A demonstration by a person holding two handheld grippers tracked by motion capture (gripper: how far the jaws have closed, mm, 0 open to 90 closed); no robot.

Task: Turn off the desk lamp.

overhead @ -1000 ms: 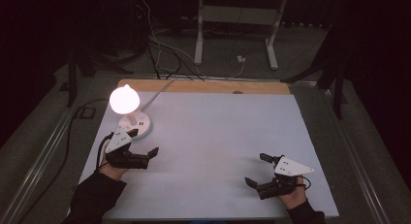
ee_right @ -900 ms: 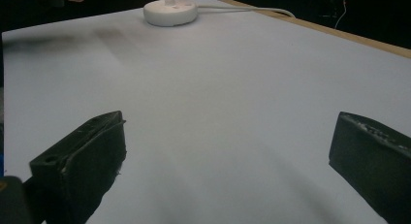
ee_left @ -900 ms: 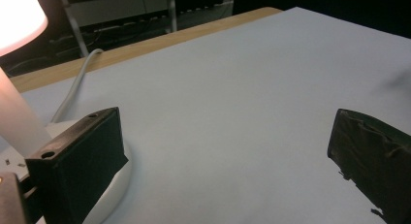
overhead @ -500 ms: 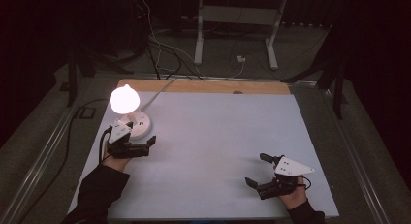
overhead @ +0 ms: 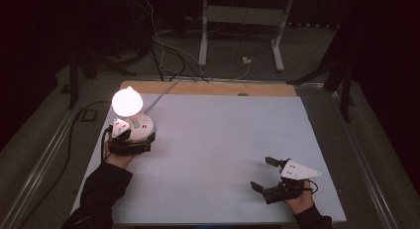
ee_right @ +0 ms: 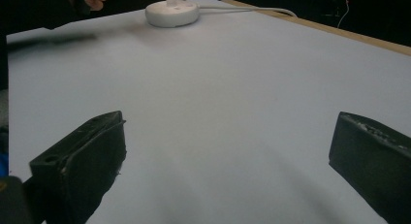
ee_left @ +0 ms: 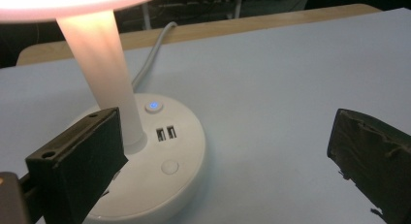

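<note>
The lamp [overhead: 132, 117] stands at the far left of the tabletop [overhead: 223, 140], lit, with a glowing round shade on a white stem. Its round white base [ee_left: 160, 166] carries a blue-lit button [ee_left: 153, 106], two USB ports [ee_left: 166, 134] and a plain round button [ee_left: 169, 166]. A white cord [overhead: 158, 92] runs from the base toward the far wooden edge [overhead: 208, 88] of the tabletop.

The left tongs [overhead: 130, 145] sit just near of the base, held by the left hand [overhead: 116, 159]. In the left gripper view the jaws stand wide apart, holding nothing; one jaw overlaps the near left part of the base, and contact cannot be told. The other jaw is over bare white surface to the right.

The right tongs [overhead: 262, 174] are at the near right of the tabletop, well apart from the lamp, held in the right hand [overhead: 299, 201]. Its jaws are spread wide and hold nothing, over bare surface.

Beyond the far edge, cables [overhead: 163, 50] lie on the floor beside a white frame stand [overhead: 240, 26].
</note>
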